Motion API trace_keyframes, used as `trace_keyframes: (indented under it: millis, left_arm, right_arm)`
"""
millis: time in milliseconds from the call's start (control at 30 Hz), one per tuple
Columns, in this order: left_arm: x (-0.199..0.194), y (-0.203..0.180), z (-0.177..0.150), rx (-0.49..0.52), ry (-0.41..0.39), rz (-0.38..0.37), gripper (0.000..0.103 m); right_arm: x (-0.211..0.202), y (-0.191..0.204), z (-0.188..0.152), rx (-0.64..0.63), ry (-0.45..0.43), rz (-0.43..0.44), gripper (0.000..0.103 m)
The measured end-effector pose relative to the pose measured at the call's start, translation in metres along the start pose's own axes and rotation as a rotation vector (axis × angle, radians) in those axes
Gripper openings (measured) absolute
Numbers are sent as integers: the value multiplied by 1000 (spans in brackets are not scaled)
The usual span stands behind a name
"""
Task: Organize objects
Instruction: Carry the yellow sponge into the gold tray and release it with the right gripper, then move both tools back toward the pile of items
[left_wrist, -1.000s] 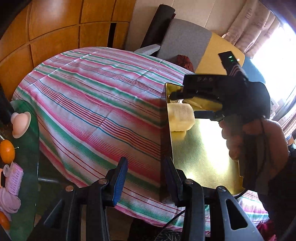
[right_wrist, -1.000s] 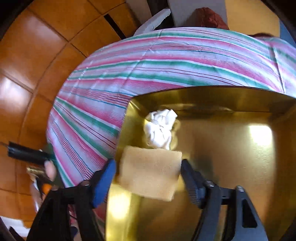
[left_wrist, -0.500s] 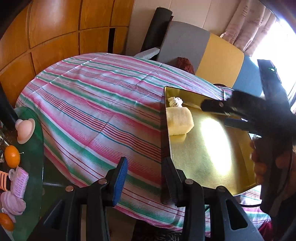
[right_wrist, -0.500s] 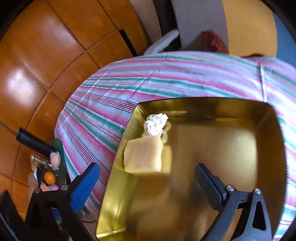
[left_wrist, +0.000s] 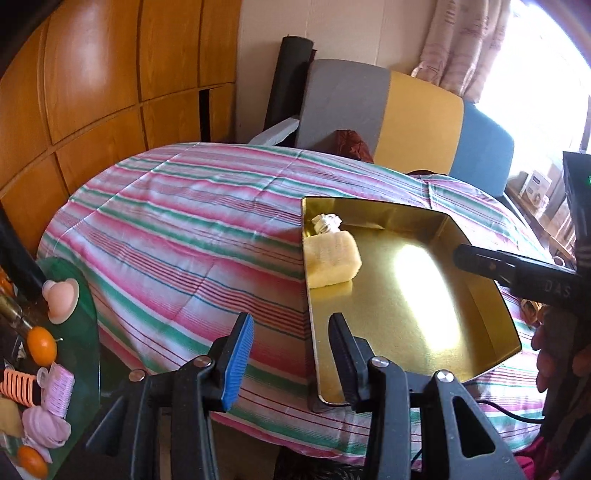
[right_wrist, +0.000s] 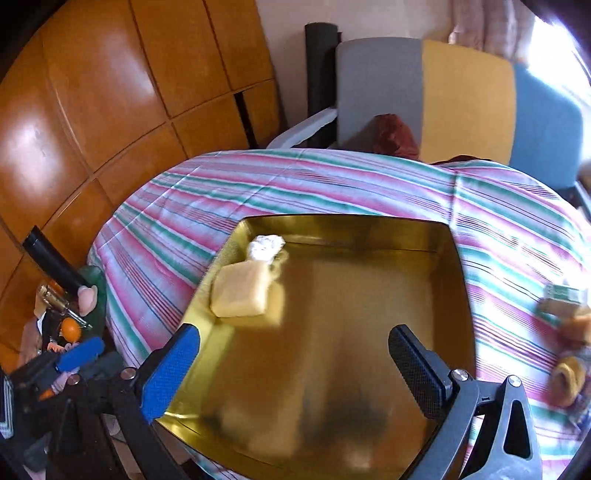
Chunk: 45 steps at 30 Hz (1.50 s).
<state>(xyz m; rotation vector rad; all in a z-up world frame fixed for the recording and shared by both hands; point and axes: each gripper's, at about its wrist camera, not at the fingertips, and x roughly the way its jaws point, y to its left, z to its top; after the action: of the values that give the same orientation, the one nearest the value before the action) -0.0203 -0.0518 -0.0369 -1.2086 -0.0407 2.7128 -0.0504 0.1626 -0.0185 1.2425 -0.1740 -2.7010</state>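
Observation:
A gold metal tray (left_wrist: 406, 314) (right_wrist: 332, 332) lies on the striped tablecloth (left_wrist: 184, 229). In its far left corner a yellow sponge (left_wrist: 332, 258) (right_wrist: 240, 293) lies free, next to a crumpled white cloth (left_wrist: 325, 222) (right_wrist: 264, 248). My right gripper (right_wrist: 293, 347) hovers above the tray's near half, open wide, with nothing between its pads. One of its black fingers (left_wrist: 480, 260) shows at the right of the left wrist view. My left gripper (left_wrist: 291, 354) hangs over the tray's near left corner. Its jaws are opening slightly and grip nothing.
A green glass side table (left_wrist: 85, 332) at the left holds oranges (left_wrist: 41, 345), pink rollers (left_wrist: 59, 384) and other small things. A grey, yellow and blue chair (left_wrist: 406, 122) stands behind the table. Small items (right_wrist: 561, 297) lie on the cloth right of the tray.
My right gripper opened fully, let go of the sponge and drew back and up from it. The sponge stays in the tray's corner. My left gripper rose slightly.

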Motion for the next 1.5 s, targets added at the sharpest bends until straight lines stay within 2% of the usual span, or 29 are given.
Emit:
trace_keyframes:
  millis: [200, 300, 433, 500, 567, 633, 800, 933, 1000, 1067, 1133, 1267, 1367, 1500]
  left_arm:
    - [-3, -15, 0, 42, 7, -32, 46]
    - [-3, -24, 0, 63, 14, -50, 54]
    - [0, -33, 0, 66, 28, -79, 54]
    - [6, -36, 2, 53, 67, -76, 54]
    - [13, -38, 4, 17, 110, -106, 54]
    - [15, -43, 7, 17, 122, -132, 53]
    - [13, -73, 10, 96, 112, -183, 53]
    - [14, -108, 14, 173, 124, -227, 53]
    - [15, -125, 16, 213, 132, -251, 53]
    - [18, -145, 17, 250, 144, -282, 53]
    - [20, -166, 18, 286, 155, -311, 53]
    - [23, -214, 17, 366, 169, -372, 53]
    - [28, -250, 16, 432, 184, -423, 53]
    - [39, -282, 12, 471, 229, -456, 53]
  right_arm:
    - [-30, -47, -12, 72, -34, -68, 103]
    - [-46, -76, -19, 108, -53, -120, 103]
    - [-70, -118, -28, 160, -77, -198, 103]
    - [-86, -143, -34, 199, -98, -249, 103]
    - [-102, -170, -40, 249, -123, -300, 103]
    - [-120, -200, -47, 317, -148, -351, 103]
    - [-155, -276, -74, 492, -185, -472, 103]
    - [-167, -325, -103, 637, -206, -531, 103]
    - [-174, -346, -121, 744, -238, -520, 103]
    - [-179, -364, -135, 877, -267, -465, 103]
    - [-187, -374, -144, 951, -307, -454, 103]
    - [-195, -382, -158, 1031, -344, -421, 103]
    - [-193, -383, -161, 1058, -334, -380, 103]
    - [-182, -383, -156, 1044, -298, -345, 103]
